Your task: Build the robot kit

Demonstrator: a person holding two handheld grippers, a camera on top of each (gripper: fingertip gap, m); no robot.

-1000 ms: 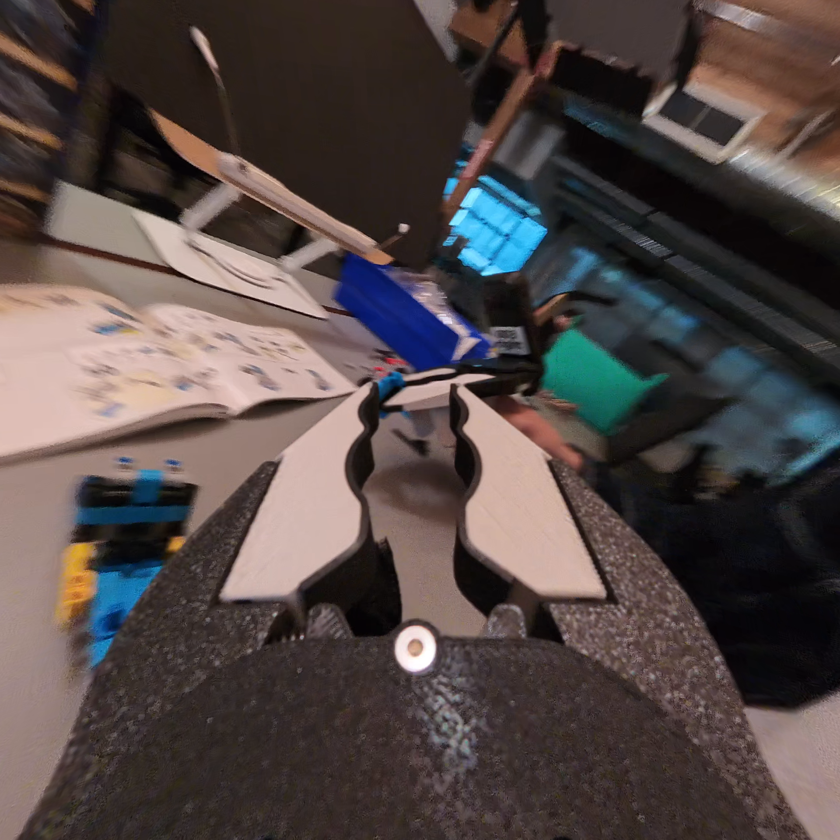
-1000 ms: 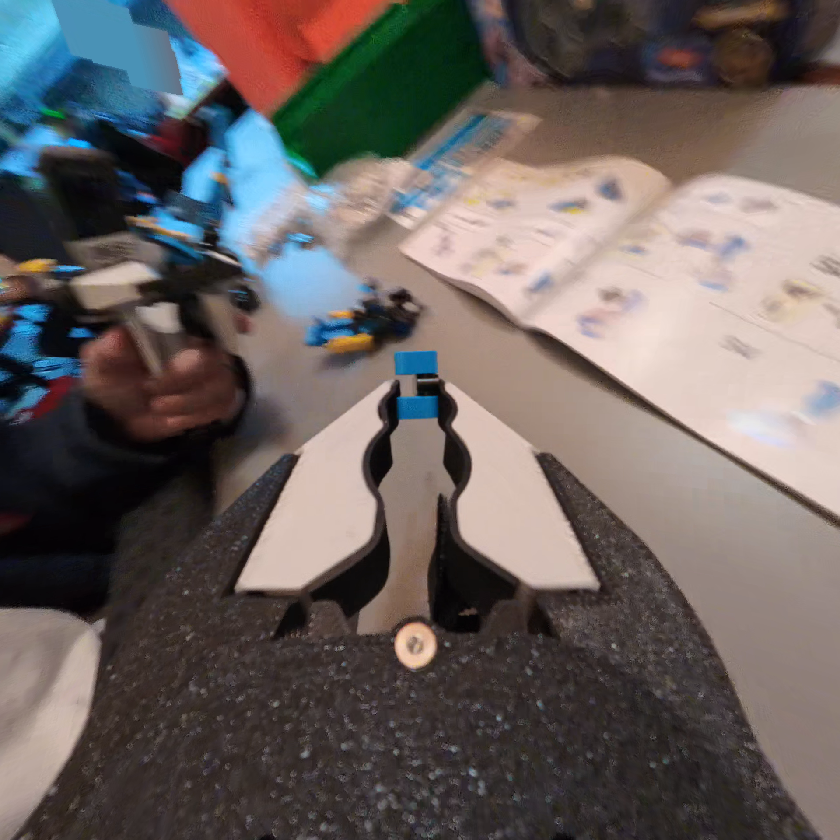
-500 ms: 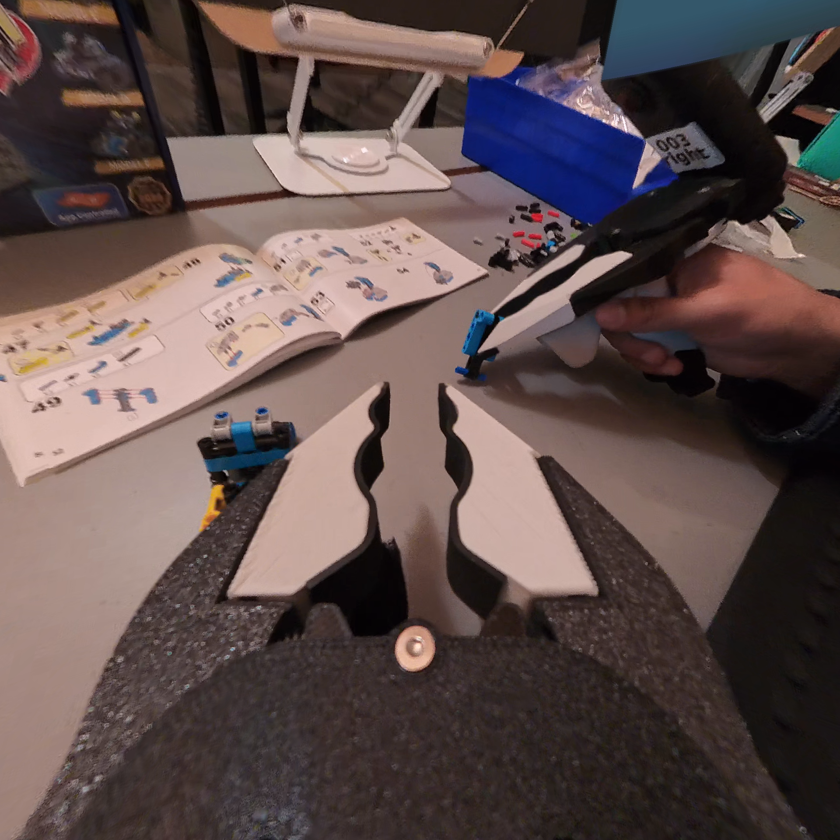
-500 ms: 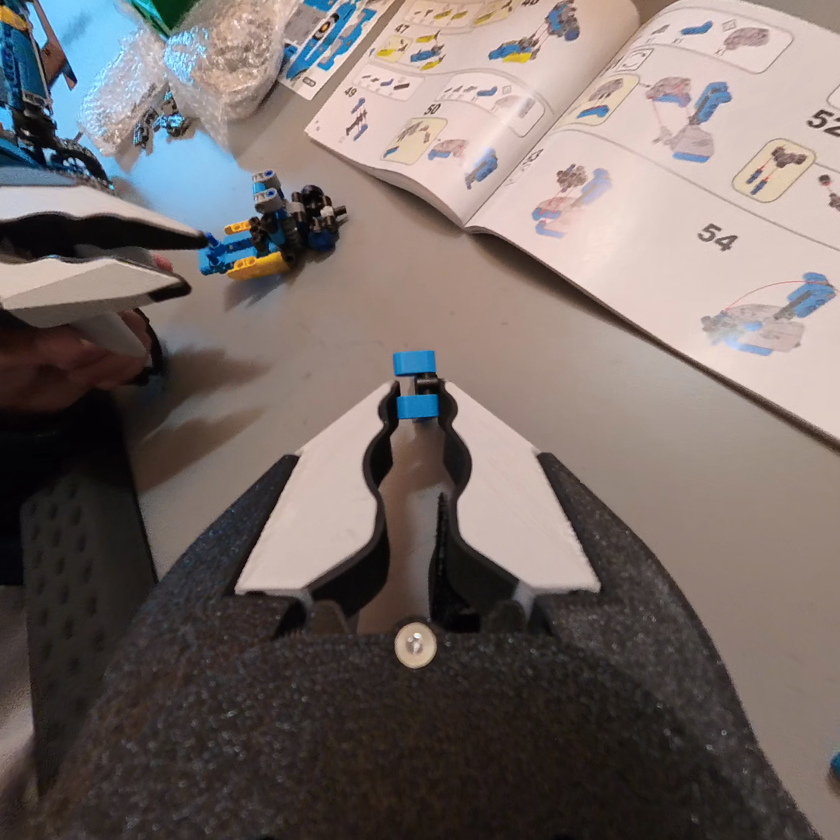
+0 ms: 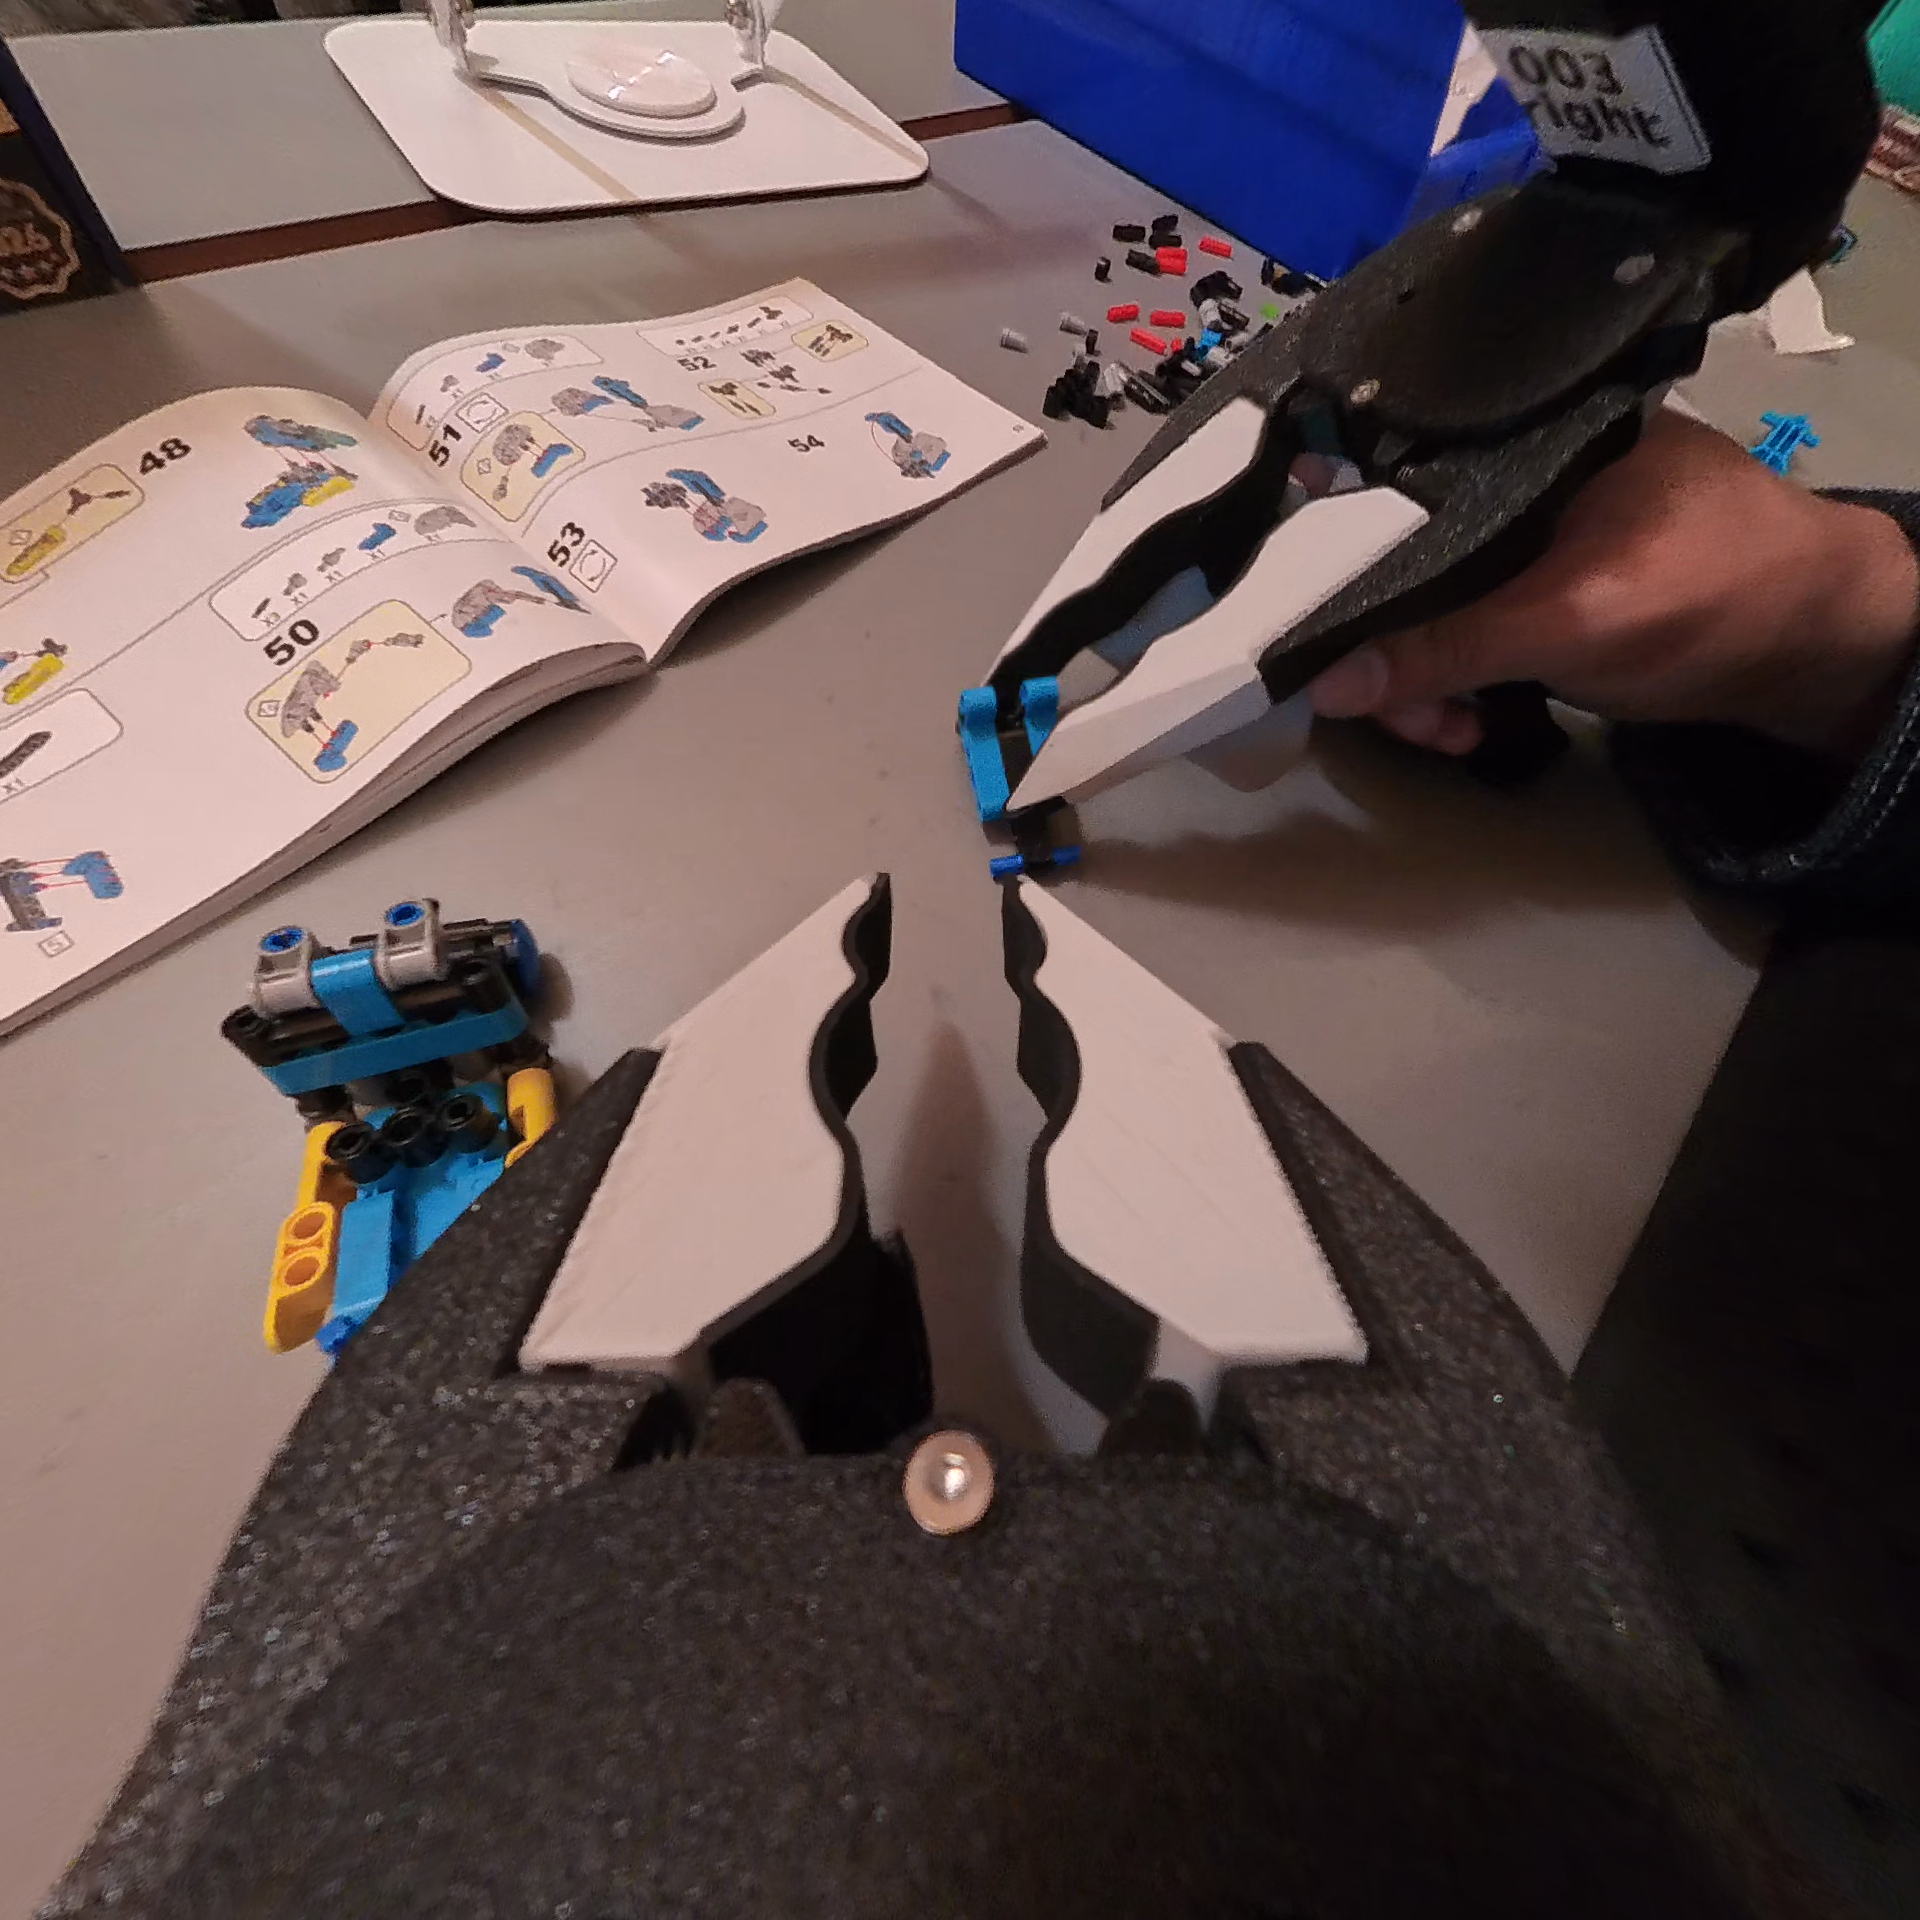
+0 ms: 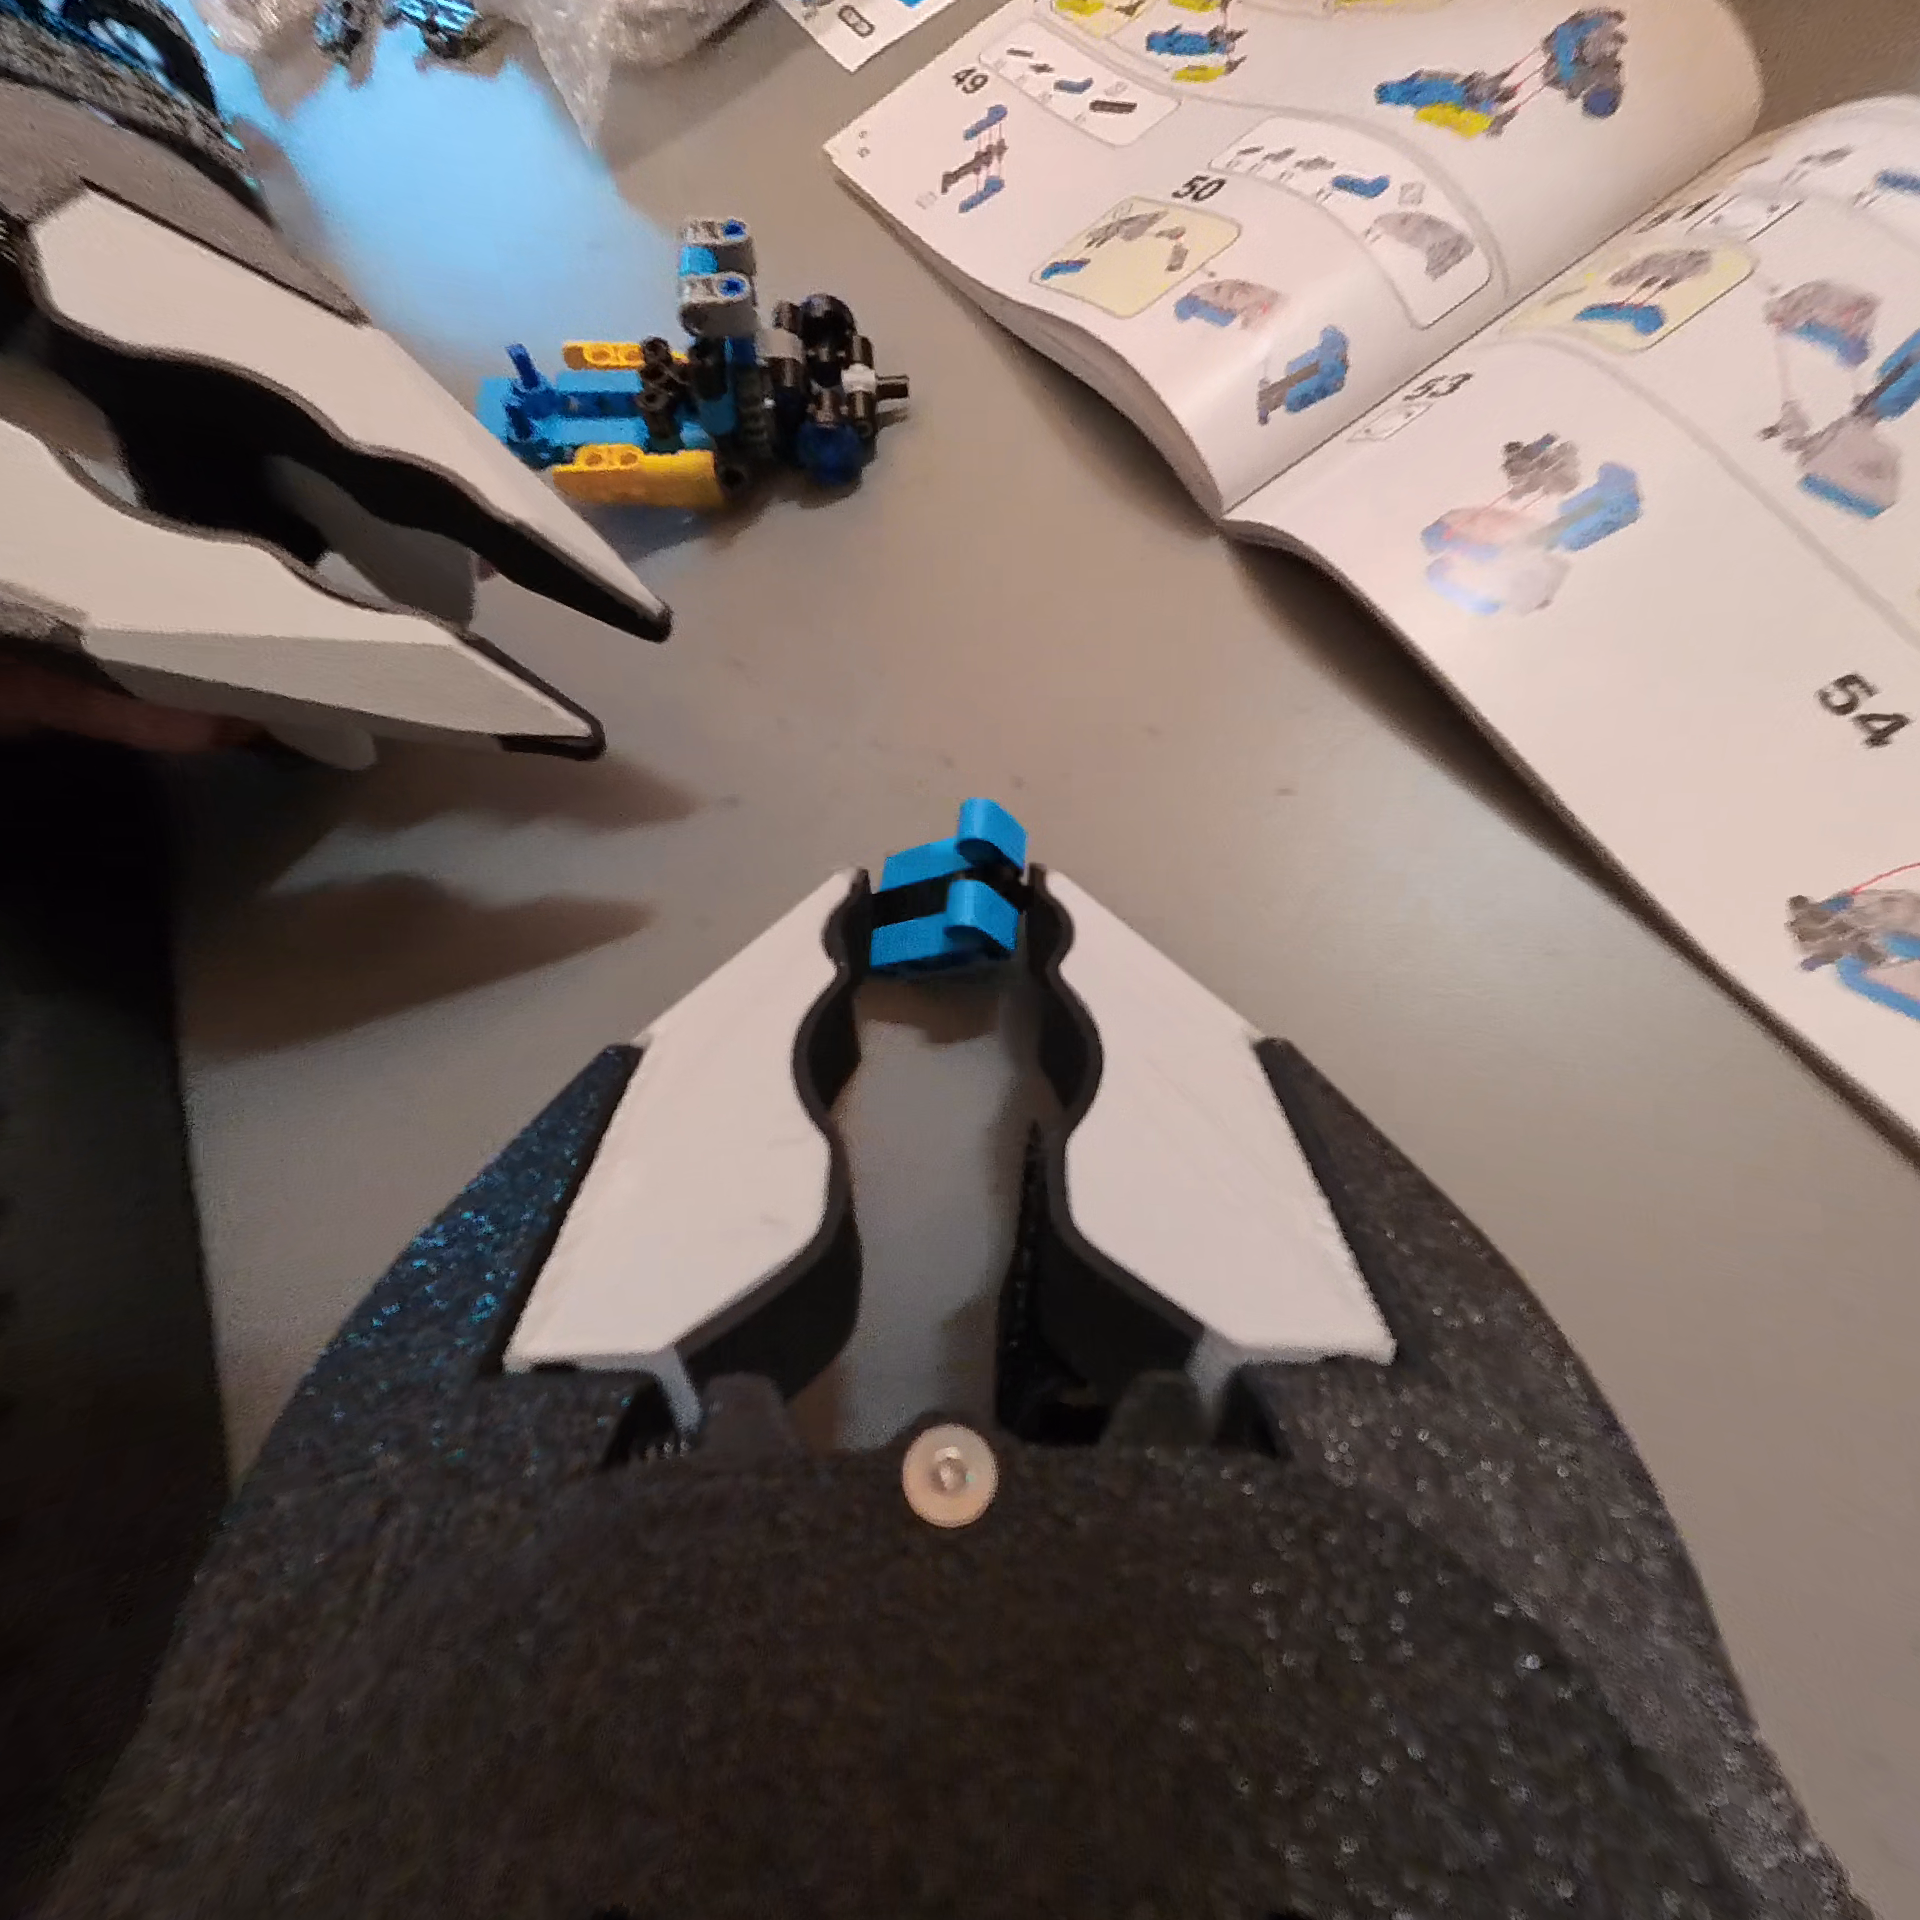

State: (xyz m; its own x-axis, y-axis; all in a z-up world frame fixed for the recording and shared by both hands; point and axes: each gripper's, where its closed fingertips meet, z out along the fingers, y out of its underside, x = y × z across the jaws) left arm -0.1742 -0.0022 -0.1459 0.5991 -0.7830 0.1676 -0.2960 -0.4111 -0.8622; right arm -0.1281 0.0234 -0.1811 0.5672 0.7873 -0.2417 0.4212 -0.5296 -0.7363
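My right gripper (image 6: 951, 896) is shut on a small blue brick piece (image 6: 940, 906) with black pins, which sits tilted between the tips. In the left wrist view the right gripper (image 5: 1023, 774) holds that piece (image 5: 985, 748) upright with its lower end on the grey table (image 5: 1299, 997). My left gripper (image 5: 948, 891) is open and empty, its tips just short of the piece. It also shows in the right wrist view (image 6: 634, 686), open. A blue, yellow and black brick assembly (image 5: 384, 1081) lies on the table left of the left gripper and shows in the right wrist view (image 6: 707, 384).
An open instruction booklet (image 5: 468, 520) lies at the back left and shows in the right wrist view (image 6: 1455, 364). Several loose small parts (image 5: 1153, 322) lie before a blue bin (image 5: 1226, 114). A white lamp base (image 5: 623, 104) stands at the back. A hand (image 5: 1662, 623) holds the right gripper. The tips of one gripper are about 7 cm away from the tips of the other.
Both views swung down from the room to the table. The two grippers came closer together. The right gripper lowered the blue piece to the table, its jaws stand a little wider, and the piece now sits tilted.
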